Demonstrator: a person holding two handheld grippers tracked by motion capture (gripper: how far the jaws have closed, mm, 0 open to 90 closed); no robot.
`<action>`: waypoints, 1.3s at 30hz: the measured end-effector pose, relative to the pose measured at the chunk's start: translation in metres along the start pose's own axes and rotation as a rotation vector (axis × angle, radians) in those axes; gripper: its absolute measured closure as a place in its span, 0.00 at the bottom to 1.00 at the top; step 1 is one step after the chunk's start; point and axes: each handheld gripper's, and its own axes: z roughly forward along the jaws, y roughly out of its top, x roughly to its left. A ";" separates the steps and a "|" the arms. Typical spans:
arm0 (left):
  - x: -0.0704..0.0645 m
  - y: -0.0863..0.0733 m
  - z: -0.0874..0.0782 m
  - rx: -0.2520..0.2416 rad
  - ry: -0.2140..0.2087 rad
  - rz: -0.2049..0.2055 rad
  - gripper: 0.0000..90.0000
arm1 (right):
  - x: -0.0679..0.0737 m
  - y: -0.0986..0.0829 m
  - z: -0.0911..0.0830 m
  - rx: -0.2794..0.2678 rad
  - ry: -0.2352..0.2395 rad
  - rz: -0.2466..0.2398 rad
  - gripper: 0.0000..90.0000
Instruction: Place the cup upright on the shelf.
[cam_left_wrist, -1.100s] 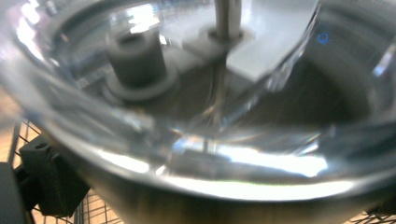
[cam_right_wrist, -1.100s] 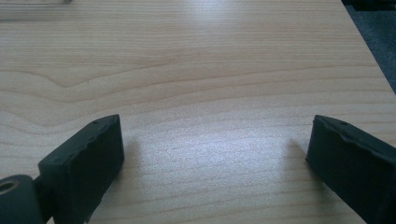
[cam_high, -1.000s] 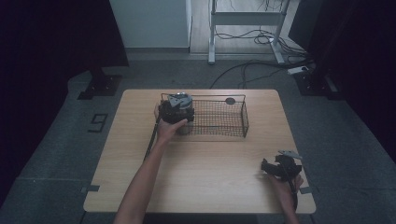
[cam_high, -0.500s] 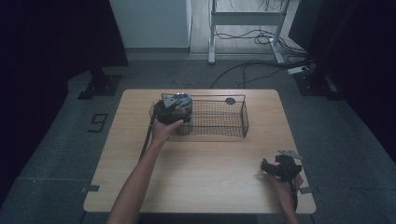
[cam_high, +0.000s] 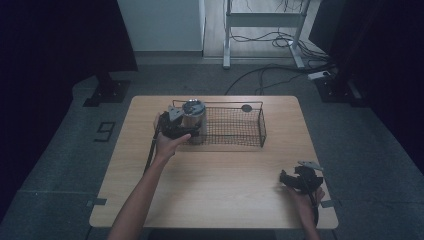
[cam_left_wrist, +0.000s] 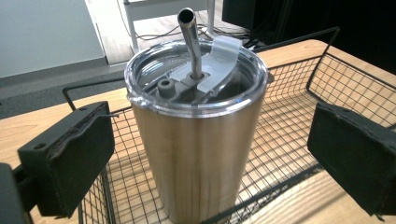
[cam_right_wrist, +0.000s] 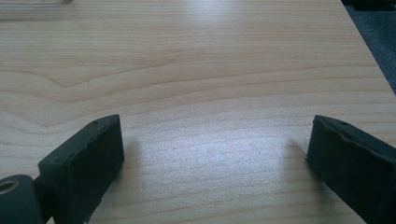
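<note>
Right gripper (cam_high: 295, 179) rests at the near right corner of the pale wooden table (cam_high: 220, 195), jaws spread wide over bare wood. Farther off, left gripper (cam_high: 192, 127) reaches the left end of the black wire basket (cam_high: 240, 131), jaws apart either side of the stainless steel tumbler (cam_left_wrist: 198, 154), not touching. Tumbler stands upright inside the basket, clear lid and metal straw (cam_left_wrist: 190, 39) on top.

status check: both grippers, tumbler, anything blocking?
Left hand-held gripper open, jaws apart either side of steel tumbler. Tumbler upright in wire basket, straw through lid. Right hand-held gripper open above bare table. Nothing blocking.
</note>
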 end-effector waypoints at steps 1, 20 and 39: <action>0.000 0.000 0.000 0.000 0.000 0.000 0.01 | 0.000 0.000 0.000 0.000 0.000 0.000 0.04; -0.006 -0.053 -0.050 0.053 -0.067 -0.036 0.02 | 0.000 0.000 0.000 0.003 0.000 0.003 0.04; -0.022 -0.113 -0.083 0.149 -0.086 0.016 0.02 | 0.000 0.000 0.000 -0.001 -0.002 0.009 0.05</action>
